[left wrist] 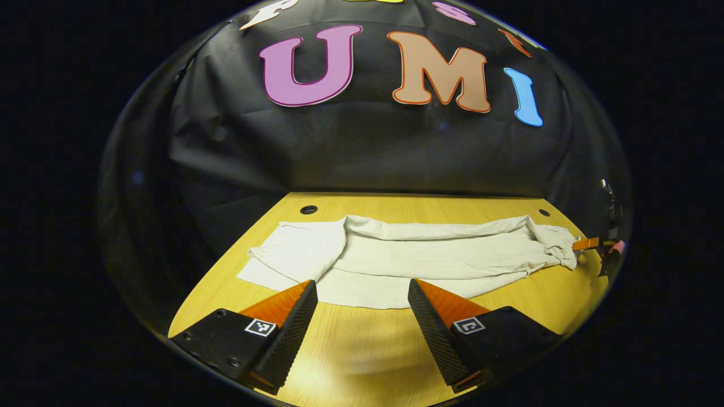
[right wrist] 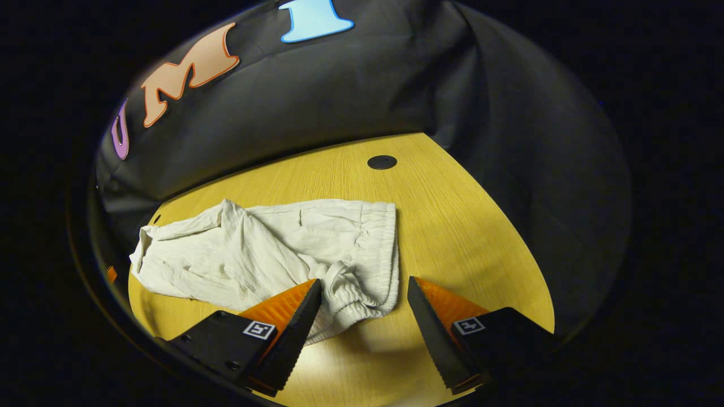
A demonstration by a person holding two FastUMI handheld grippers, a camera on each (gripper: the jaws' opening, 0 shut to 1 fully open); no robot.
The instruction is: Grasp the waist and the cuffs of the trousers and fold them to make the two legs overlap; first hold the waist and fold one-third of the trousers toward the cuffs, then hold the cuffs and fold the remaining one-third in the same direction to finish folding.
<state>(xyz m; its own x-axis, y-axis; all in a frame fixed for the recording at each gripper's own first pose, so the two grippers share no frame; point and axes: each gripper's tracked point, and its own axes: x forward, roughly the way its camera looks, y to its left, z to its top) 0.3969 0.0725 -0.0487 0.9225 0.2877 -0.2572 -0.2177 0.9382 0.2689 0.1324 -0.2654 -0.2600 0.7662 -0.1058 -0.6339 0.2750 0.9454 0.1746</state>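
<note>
The trousers (left wrist: 396, 257) lie flat across the middle of the surface (left wrist: 362, 350), pale cloth stretched lengthwise, one leg doubled over the other along the far edge. In the left gripper view the cuffs (left wrist: 283, 257) sit at 10 o'clock and the bunched waist (left wrist: 557, 246) at 3 o'clock. In the right gripper view the elastic waist (right wrist: 373, 254) lies at 12 o'clock, its gathered corner between the fingers. The left gripper (left wrist: 362, 297) hovers at the near edge of the cloth, fingers wide, holding nothing. The right gripper (right wrist: 362, 294) has its fingers wide around the waist corner; whether they touch the cloth cannot be told. A dark hole (right wrist: 382, 162) marks the surface beyond the waist.
</note>
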